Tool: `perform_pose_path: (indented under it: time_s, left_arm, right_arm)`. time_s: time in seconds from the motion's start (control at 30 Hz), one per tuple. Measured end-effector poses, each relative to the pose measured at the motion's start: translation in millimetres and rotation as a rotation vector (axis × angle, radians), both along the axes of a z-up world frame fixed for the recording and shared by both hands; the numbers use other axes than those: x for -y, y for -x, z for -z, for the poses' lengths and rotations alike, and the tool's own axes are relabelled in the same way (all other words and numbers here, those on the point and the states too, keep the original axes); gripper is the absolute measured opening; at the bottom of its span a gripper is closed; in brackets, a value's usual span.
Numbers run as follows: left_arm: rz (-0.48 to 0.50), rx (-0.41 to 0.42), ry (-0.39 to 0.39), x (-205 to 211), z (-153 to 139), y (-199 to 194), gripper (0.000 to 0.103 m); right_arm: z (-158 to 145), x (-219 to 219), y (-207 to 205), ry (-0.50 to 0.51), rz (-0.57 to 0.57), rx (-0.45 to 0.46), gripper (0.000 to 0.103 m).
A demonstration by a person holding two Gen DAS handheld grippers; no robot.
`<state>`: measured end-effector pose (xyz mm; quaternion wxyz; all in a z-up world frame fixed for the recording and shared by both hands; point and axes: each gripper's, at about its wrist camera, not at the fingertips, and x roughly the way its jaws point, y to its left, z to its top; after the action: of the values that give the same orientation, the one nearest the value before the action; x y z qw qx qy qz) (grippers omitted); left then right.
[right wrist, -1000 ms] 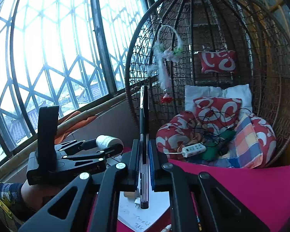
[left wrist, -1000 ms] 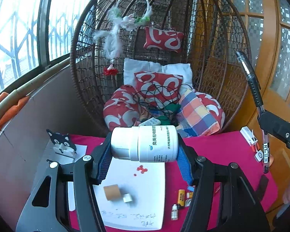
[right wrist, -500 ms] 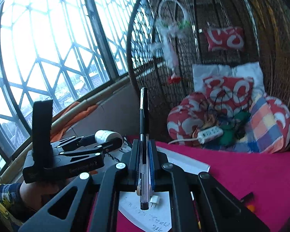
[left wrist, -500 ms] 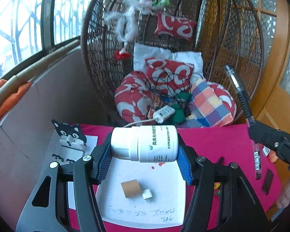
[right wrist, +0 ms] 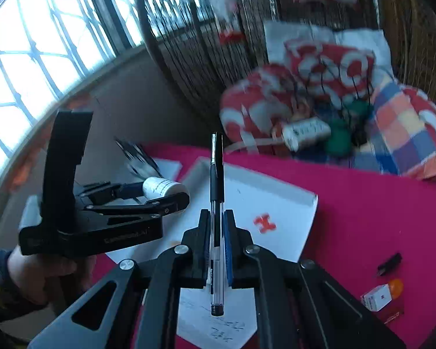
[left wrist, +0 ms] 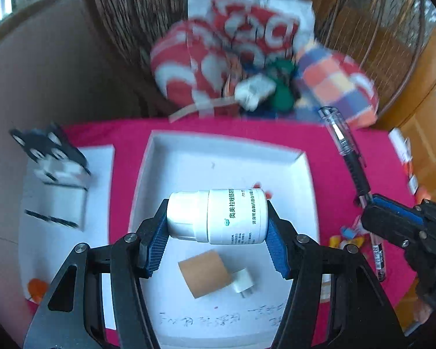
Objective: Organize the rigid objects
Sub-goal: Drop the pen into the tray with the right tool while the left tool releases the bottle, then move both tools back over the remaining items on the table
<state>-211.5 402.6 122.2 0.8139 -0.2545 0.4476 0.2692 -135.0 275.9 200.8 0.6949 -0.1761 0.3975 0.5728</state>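
The left gripper point(left wrist: 218, 232) clamps a white pill bottle point(left wrist: 218, 217) sideways above the white tray point(left wrist: 302, 174), while the right gripper point(right wrist: 217, 247) pinches a black pen point(right wrist: 216, 192) upright beside it.

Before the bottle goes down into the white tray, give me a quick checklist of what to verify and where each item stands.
1. Left claw shut on the white bottle: ok.
2. Bottle over the white tray: ok.
3. Bare tray floor beyond the cardboard roll and white plug: ok.
4. Right claw shut on the pen: ok.
5. Pen apart from the bottle: ok.
6. Bottle's height above the tray: cannot tell.
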Motion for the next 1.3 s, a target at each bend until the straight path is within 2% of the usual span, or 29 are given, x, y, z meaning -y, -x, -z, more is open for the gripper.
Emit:
perform_pose_path:
  time_s: [0.13, 0.27, 0.4, 0.5, 0.53, 0.57, 0.6, 0.63, 0.67, 0.7, 0.73, 0.97, 1.17, 1.3]
  left_arm:
    - [-0.024, -0.092, 0.023, -8.9, 36.4, -1.6, 0.06]
    - [-0.047, -0.126, 0.049, -12.6, 50.8, 8.7, 0.06]
    - [-0.055, -0.157, 0.062, -11.0, 60.0, 12.3, 0.06]
    - [-0.055, -0.159, 0.045, -8.4, 58.3, 13.7, 0.063]
    - [-0.054, -0.156, 0.037, -7.1, 57.3, 14.6, 0.067]
    - [-0.055, -0.154, 0.034, -7.7, 55.8, 14.6, 0.083]
    - [-0.066, -0.151, 0.015, -6.6, 53.4, 16.2, 0.091]
    - [-0.074, -0.143, 0.0, -6.5, 51.3, 17.1, 0.092]
    - [-0.079, -0.135, -0.004, -6.0, 49.3, 18.3, 0.092]
    - [-0.085, -0.129, -0.005, -6.0, 47.9, 19.4, 0.092]
    - [-0.089, -0.125, -0.005, -6.8, 46.3, 18.7, 0.092]
    - [-0.132, -0.086, -0.039, 3.7, 29.9, 22.6, 0.092]
    - [-0.111, -0.067, -0.044, 27.5, 22.0, 9.3, 0.092]
    - [-0.071, -0.059, -0.036, 54.8, 19.2, -14.2, 0.092]
  right_arm:
    - [48.7, -14.3, -2.5, 0.139, 0.021, -0.011, 0.006]
    - [87.8, -17.0, -3.8, 0.226, 0.041, -0.071, 0.006]
    - [107.2, -16.1, -0.4, 0.255, 0.05, -0.099, 0.008]
    - [107.6, -15.3, 4.4, 0.25, 0.036, -0.094, 0.008]
    - [106.4, -16.0, 6.1, 0.249, 0.03, -0.087, 0.008]
    - [104.9, -15.1, 8.8, 0.247, 0.02, -0.074, 0.008]
    - [105.4, -17.8, 9.4, 0.246, 0.014, -0.068, 0.01]
    - [104.9, -18.1, 10.6, 0.243, 0.003, -0.066, 0.016]
    - [105.5, -19.5, 11.7, 0.243, -0.002, -0.064, 0.044]
    - [104.9, -19.3, 12.4, 0.24, -0.003, -0.059, 0.089]
    - [103.0, -17.5, 12.8, 0.225, -0.001, -0.055, 0.103]
    - [85.9, -2.5, 7.6, 0.153, 0.023, -0.023, 0.103]
    - [70.0, 32.6, -17.9, 0.103, 0.083, -0.024, 0.103]
    - [63.2, 66.5, -46.9, 0.082, 0.156, -0.051, 0.103]
